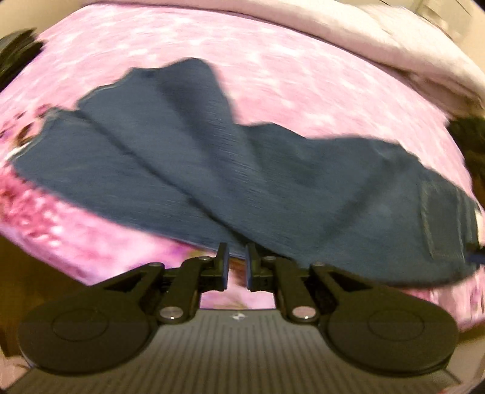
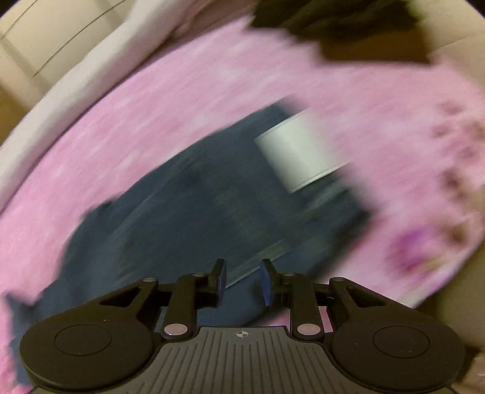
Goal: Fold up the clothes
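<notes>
A dark blue garment, apparently jeans, lies spread on a pink patterned bed cover. My left gripper is open with a narrow gap, empty, at the garment's near edge. In the right wrist view the same blue garment lies across the pink cover. My right gripper is open and empty just above the garment's near part. A white cylindrical part, likely of the other gripper, hovers over the garment. Both views are motion-blurred.
A pale folded blanket lies along the far side of the bed. Dark clothing sits at the far edge in the right wrist view. A dark object shows at the right edge of the left wrist view.
</notes>
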`<state>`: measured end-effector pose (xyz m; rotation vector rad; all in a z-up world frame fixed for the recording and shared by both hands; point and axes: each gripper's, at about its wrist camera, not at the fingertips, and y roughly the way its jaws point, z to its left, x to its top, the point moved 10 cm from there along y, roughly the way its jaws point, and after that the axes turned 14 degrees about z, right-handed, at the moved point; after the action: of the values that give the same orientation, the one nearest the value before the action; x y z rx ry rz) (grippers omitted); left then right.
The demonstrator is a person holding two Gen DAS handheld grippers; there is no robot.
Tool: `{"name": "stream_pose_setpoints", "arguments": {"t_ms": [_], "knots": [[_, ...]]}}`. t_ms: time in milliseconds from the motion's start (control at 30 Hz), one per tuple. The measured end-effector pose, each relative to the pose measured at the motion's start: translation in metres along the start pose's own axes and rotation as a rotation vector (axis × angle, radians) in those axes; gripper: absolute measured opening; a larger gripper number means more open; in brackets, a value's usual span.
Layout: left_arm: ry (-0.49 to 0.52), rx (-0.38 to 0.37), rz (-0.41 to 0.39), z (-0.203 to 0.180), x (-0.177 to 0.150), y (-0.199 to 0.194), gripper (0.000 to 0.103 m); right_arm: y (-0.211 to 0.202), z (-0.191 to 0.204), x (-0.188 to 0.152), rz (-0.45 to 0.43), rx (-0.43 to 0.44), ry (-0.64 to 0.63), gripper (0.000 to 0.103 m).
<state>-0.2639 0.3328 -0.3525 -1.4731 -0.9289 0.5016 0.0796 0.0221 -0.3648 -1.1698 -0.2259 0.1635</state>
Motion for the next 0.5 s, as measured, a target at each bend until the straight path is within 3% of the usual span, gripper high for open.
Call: {"name": "stream_pose_setpoints", "arguments": {"t_ms": [133,200,333,500], "knots": [[-0.162,-0.027,-0.040,0.063,0.036,-0.007,0.013,0.037,0.088,-0.046,0.187,0.370,0.052,0.026],[-0.242,-0.054,-0.056,0.094,0.054,-0.006,0.019,0.051,0.121,-0.073,0.258,0.477,0.105,0.026],[-0.351,-0.136,-0.070,0.145,0.087,0.011,0.020,0.076,0.146,-0.116,0.314,0.514,0.208,0.026],[-0.404,-0.220,-0.076,0.191,0.125,0.040,0.021,0.100,0.137,-0.148,0.255,0.481,0.421,0.026]]}}
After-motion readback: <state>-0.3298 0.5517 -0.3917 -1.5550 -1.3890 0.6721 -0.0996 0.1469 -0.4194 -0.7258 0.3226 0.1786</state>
